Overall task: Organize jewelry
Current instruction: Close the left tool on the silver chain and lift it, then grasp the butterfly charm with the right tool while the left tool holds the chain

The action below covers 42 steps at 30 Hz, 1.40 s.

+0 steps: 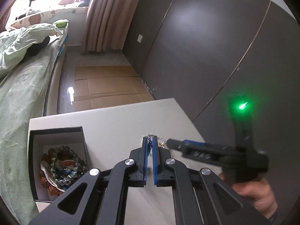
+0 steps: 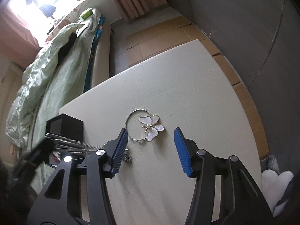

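Note:
My left gripper (image 1: pixel 149 140) is shut on a dark blue bead chain (image 1: pixel 149 144) that hangs between its pads above the white table (image 1: pixel 112 123). A black box (image 1: pixel 56 131) at its left holds several bead bracelets (image 1: pixel 61 166). My right gripper (image 2: pixel 151 133) is open above the table, its pads on either side of a white butterfly brooch (image 2: pixel 151 126) and a thin silver bangle (image 2: pixel 131 123). The right gripper (image 1: pixel 187 144) also shows blurred in the left wrist view, just right of the left one. A small silver piece (image 2: pixel 128 158) lies by the right gripper's left finger.
The black box (image 2: pixel 65 127) stands at the table's left edge in the right wrist view. A bed with green bedding (image 1: pixel 22 75) lies left of the table. Flattened cardboard (image 1: pixel 108 86) covers the floor beyond. A dark grey wardrobe (image 1: pixel 206 46) stands at the right.

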### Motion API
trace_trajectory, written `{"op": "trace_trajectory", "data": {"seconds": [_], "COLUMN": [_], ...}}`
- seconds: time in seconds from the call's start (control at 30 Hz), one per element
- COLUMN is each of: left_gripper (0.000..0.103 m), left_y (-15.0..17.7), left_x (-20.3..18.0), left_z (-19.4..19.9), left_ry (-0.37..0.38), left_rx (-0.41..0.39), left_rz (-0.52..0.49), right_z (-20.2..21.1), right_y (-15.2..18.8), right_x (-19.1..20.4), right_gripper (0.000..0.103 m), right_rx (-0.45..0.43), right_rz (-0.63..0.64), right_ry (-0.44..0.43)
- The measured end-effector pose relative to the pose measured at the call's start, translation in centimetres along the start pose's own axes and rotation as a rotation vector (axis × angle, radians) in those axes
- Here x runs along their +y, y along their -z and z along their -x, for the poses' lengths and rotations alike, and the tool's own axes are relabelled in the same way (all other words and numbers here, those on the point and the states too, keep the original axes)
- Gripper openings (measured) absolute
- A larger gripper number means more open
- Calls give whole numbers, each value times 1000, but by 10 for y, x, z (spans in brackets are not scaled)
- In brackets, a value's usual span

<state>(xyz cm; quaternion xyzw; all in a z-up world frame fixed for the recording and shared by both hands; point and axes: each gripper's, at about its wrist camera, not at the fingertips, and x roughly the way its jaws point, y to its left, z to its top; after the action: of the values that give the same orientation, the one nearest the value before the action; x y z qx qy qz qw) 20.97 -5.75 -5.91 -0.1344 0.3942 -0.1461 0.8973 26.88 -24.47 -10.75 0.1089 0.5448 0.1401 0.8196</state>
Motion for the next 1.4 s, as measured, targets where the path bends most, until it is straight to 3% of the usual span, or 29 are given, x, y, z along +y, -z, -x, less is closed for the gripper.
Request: {"op": "trace_trajectory", "data": {"seconds": [0.3, 0.57, 0.7, 1.13, 1.4], "left_gripper": [2, 2, 2, 2, 2], "left_y": [-10, -18, -20, -33, -60], "left_x": [2, 8, 7, 9, -13], "left_z": [28, 50, 62, 112, 145], "left_ry": [36, 52, 53, 73, 39], "left_rx": [-56, -106, -131, -237, -297], "left_rz": [31, 54, 56, 77, 11], "right_z": [-22, -38, -36, 10, 40], "right_y": [-4, -3, 0, 1, -3], "right_x": [16, 14, 13, 20, 36], "right_gripper": [52, 27, 27, 26, 27], "right_rx": [1, 58, 55, -35, -103], "right_rz": [88, 93, 98, 77, 66], "right_ry": [96, 107, 102, -8, -135]}}
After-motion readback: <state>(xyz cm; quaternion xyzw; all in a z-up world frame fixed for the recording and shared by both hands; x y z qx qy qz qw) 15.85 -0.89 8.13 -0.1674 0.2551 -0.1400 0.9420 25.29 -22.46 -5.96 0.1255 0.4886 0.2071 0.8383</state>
